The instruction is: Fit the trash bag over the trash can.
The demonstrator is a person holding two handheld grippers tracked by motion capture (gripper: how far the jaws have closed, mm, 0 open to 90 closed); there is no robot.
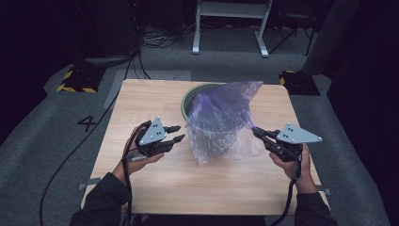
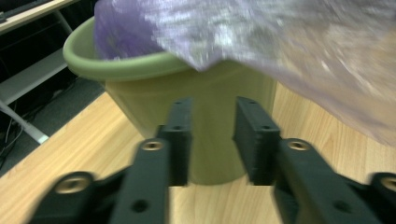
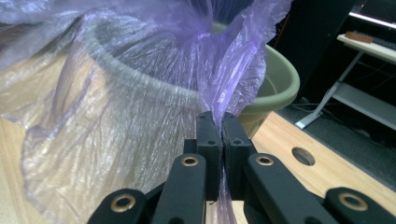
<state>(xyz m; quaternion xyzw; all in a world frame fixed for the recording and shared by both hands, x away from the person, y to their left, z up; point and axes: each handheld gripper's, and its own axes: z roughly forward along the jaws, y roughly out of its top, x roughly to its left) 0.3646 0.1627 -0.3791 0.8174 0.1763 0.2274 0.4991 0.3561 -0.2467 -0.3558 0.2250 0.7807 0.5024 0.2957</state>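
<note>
A green plastic bin (image 1: 187,98) (image 2: 154,65) (image 3: 280,79) stands at the back middle of the wooden table (image 1: 141,99). A thin purple plastic bag (image 1: 221,120) (image 2: 280,42) (image 3: 116,107) is draped over it and spills down its front onto the table. My right gripper (image 1: 256,131) (image 3: 222,122) is shut on the bag's right edge, a fold of film pinched between its pads. My left gripper (image 1: 176,133) (image 2: 212,135) stands open just left of the bag, facing the bin's wall, with nothing between its fingers.
Beyond the table's far edge lie a grey carpeted floor (image 1: 42,127), cables, a yellow-and-black striped block (image 1: 77,80) and a white metal stand (image 1: 230,28). Bare tabletop lies in front of the bag. A round hole (image 3: 303,156) sits in the table near the right gripper.
</note>
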